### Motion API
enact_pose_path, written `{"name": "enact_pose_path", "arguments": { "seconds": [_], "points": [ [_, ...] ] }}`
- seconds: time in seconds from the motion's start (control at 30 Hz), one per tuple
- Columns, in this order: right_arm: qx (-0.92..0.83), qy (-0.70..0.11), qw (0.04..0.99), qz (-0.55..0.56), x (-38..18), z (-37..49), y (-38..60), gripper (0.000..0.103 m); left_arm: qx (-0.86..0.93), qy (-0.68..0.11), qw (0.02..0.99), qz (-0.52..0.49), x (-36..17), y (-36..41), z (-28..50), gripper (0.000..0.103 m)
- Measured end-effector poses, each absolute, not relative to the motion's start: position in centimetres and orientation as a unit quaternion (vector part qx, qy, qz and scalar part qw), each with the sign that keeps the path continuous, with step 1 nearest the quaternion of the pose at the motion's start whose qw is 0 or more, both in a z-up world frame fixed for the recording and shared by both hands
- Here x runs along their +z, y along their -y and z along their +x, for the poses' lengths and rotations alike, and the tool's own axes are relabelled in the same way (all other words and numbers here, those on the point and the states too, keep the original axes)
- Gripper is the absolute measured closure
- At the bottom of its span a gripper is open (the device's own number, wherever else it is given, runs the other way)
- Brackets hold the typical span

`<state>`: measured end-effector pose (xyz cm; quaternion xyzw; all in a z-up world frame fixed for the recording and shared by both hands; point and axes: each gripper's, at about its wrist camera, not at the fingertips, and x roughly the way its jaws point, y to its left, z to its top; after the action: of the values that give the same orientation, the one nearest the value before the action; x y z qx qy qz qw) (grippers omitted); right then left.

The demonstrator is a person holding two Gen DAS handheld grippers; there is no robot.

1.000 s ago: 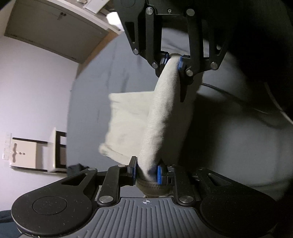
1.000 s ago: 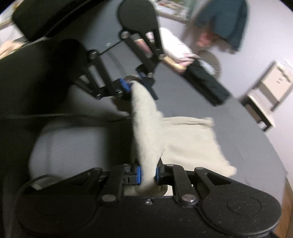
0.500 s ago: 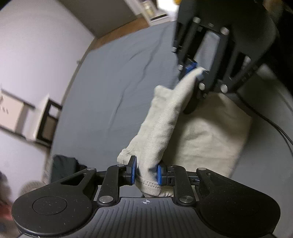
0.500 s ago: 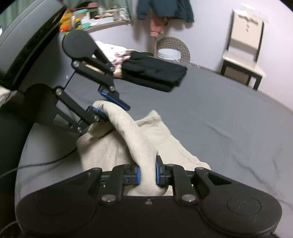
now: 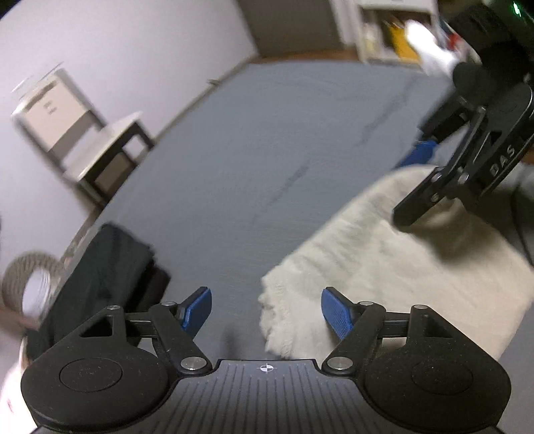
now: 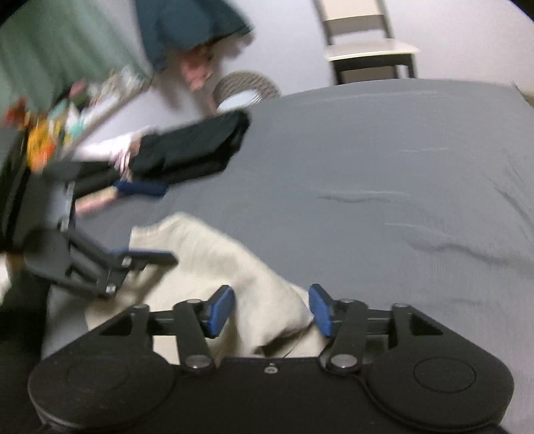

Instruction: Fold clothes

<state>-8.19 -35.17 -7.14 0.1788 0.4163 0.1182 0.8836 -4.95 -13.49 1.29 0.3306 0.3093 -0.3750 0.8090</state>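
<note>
A cream garment [image 5: 383,267] lies in a loose fold on the grey bed sheet [image 5: 267,150]. My left gripper [image 5: 268,310] is open just above the garment's near left corner, with nothing between its blue pads. My right gripper [image 6: 270,310] is also open, and a raised ridge of the cream garment [image 6: 207,267] sits under and between its pads, untouched by either. In the left wrist view, one of the right gripper's fingers [image 5: 420,200] hovers over the garment's far side. The left gripper's fingers [image 6: 147,257] reach over the garment in the right wrist view.
A stack of folded black clothes [image 6: 193,150] lies at the bed's edge, with a woven basket [image 6: 247,90] and a chair [image 6: 367,50] beyond it. More clothes hang on the wall [image 6: 193,30]. A wide stretch of bare grey sheet [image 6: 400,183] lies to the right.
Both grippers, shut on the stretched garment half a second ago, have opened and let it go. The garment has dropped onto the bed, and the grippers have drawn apart.
</note>
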Motion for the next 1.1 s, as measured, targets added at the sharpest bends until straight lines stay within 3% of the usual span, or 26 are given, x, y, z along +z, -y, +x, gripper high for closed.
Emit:
{"name": "enact_pose_path", "arguments": {
  "seconds": [0.23, 0.47, 0.67, 0.93, 1.1],
  "points": [
    [0.106, -0.415, 0.840, 0.334, -10.0, -7.6, 39.2, 0.054, -0.403, -0.309, 0.854, 0.117, 0.3, 10.4, -6.4, 0.029],
    [0.074, -0.406, 0.839, 0.355, -11.8, -7.7, 39.6, 0.083, -0.375, -0.322, 0.862, 0.114, -6.2, 12.6, -8.1, 0.029],
    [0.065, -0.390, 0.839, 0.373, -11.2, -8.9, 39.8, 0.084, -0.334, -0.362, 0.869, 0.040, -7.6, 10.7, -8.6, 0.029],
    [0.034, -0.403, 0.840, 0.362, -12.2, -8.0, 39.4, 0.084, -0.320, -0.358, 0.877, 0.025, -9.4, 10.1, -8.2, 0.028],
    [0.014, -0.377, 0.859, 0.346, -10.8, -8.5, 39.4, 0.071, -0.310, -0.328, 0.891, 0.040, -8.3, 9.7, -9.9, 0.028]
  ]
}}
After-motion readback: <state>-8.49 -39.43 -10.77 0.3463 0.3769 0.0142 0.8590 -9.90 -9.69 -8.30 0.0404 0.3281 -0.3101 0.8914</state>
